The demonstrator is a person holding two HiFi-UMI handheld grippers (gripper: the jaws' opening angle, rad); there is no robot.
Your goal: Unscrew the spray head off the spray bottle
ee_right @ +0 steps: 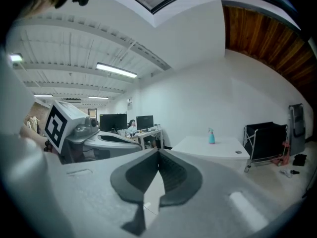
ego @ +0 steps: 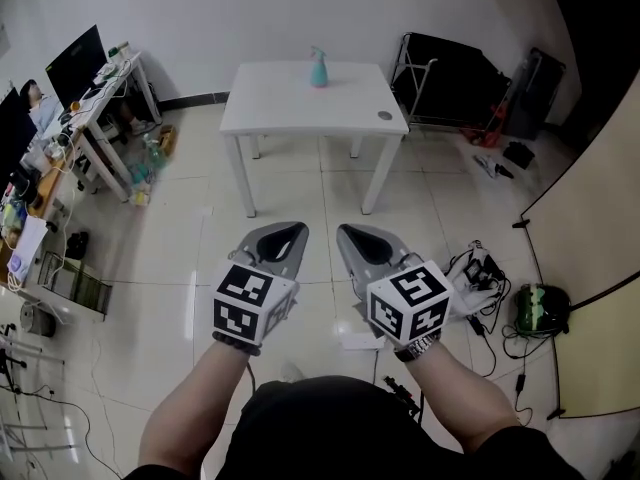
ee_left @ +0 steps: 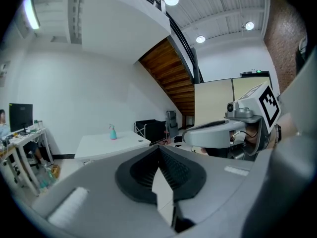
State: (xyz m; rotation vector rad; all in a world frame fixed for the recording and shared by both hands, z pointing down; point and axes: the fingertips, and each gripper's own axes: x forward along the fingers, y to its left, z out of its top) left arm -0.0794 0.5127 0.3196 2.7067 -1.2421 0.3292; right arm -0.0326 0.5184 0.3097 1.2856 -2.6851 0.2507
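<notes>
You stood over a glossy floor [ego: 170, 248] of large pale tiles that mirrored the ceiling lights. Ahead was a white rectangular table [ego: 300, 108] with a flat matte top, 4 straight legs and a small round grommet [ego: 386, 116] near its right front corner. In your hands, side by side, you held the left gripper [ego: 288, 230] and the right gripper [ego: 352, 232]. Both were smooth grey plastic, each ending in a rounded shell lined with black ribbed pads [ee_left: 176, 170]. Each carried a white cube [ego: 243, 303] printed with black square markers. Smallest was the spray bottle [ego: 318, 68], a teal tapering body with a paler spray head [ego: 316, 52] on top.

The bottle stood upright on the far half of the table top, about midway across, well apart from both grippers, with open floor between. From the left gripper view it sat small and to the left beyond the jaw tips. From the right gripper view it sat to the right.

The jaws of both grippers were closed, tips meeting, with only the hollow between the pads behind them. They held nothing and touched nothing.
</notes>
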